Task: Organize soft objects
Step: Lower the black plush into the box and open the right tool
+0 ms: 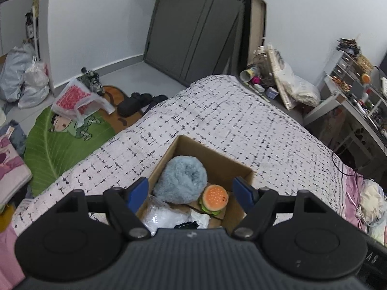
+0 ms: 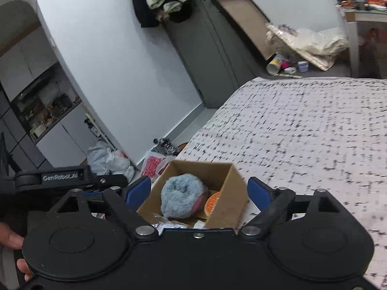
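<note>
An open cardboard box (image 1: 232, 162) sits on the bed. Inside lie a fluffy blue plush (image 1: 181, 180), a small burger plush (image 1: 214, 199) and a clear plastic bag (image 1: 167, 216). My left gripper (image 1: 191, 189) is open and empty, held above the box with its blue fingers on either side of it. In the right wrist view the same box (image 2: 227, 200) shows the blue plush (image 2: 182, 195) and the burger plush (image 2: 211, 201). My right gripper (image 2: 199, 189) is also open and empty above the box. The left gripper's body (image 2: 60, 177) shows at the left.
The bed (image 1: 241, 120) has a white cover with black dashes. On the floor to the left lie a green leaf rug (image 1: 55, 145), plastic bags (image 1: 77, 99) and a black bag (image 1: 137, 102). A cluttered desk (image 1: 350, 96) stands at the right, a grey wardrobe (image 1: 193, 29) behind.
</note>
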`<action>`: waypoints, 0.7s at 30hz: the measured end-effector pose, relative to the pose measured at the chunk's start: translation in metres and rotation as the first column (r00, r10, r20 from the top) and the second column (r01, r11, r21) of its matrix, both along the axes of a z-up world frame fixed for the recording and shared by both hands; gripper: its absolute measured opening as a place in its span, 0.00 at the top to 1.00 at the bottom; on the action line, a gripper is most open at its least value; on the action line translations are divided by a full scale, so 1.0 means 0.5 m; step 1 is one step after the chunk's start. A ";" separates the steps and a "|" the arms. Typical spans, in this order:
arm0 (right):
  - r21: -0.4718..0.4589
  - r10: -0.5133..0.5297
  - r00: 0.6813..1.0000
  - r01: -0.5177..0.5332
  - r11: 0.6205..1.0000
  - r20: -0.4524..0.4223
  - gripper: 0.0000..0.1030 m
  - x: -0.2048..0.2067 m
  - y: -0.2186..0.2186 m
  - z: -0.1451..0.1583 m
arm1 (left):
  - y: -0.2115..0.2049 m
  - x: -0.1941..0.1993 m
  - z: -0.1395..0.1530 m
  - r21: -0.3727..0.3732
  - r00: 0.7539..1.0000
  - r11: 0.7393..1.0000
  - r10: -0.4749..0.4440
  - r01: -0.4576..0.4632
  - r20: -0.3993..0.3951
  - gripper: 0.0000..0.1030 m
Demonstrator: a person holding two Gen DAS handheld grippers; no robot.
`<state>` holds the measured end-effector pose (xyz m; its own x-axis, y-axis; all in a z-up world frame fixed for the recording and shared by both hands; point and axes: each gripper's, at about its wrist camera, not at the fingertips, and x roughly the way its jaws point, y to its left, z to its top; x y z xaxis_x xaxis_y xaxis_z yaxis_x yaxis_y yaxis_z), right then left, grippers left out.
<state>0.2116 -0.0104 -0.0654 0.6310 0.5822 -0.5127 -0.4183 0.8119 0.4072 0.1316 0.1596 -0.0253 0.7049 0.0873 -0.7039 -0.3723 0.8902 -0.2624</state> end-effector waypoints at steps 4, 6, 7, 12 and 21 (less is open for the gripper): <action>-0.005 -0.022 1.000 0.022 1.000 0.017 0.09 -0.013 -0.035 0.027 | -0.021 -0.020 0.031 0.031 1.000 0.999 -0.009 0.009 0.019 0.15; -0.012 -0.036 0.999 0.036 0.999 0.022 0.06 -0.021 -0.052 0.040 | -0.034 -0.030 0.044 0.044 1.000 0.999 -0.015 0.014 0.022 0.14; -0.015 -0.044 0.999 0.045 0.999 0.025 0.03 -0.027 -0.061 0.047 | -0.039 -0.034 0.048 0.046 1.000 0.999 -0.017 0.015 0.023 0.11; -0.036 -0.087 0.996 0.089 0.995 0.037 0.00 -0.059 -0.107 0.068 | -0.070 -0.064 0.069 0.068 0.998 0.997 -0.050 0.046 0.047 0.05; -0.058 -0.159 0.986 0.162 0.985 0.048 0.00 -0.124 -0.188 0.083 | -0.117 -0.112 0.080 0.098 0.995 0.992 -0.081 0.075 0.063 0.02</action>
<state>0.1494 -0.1046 -0.0241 0.7359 0.4395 -0.5151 -0.2963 0.8930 0.3386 0.0756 0.1010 0.0147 0.7575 0.0951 -0.6459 -0.2855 0.9380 -0.1967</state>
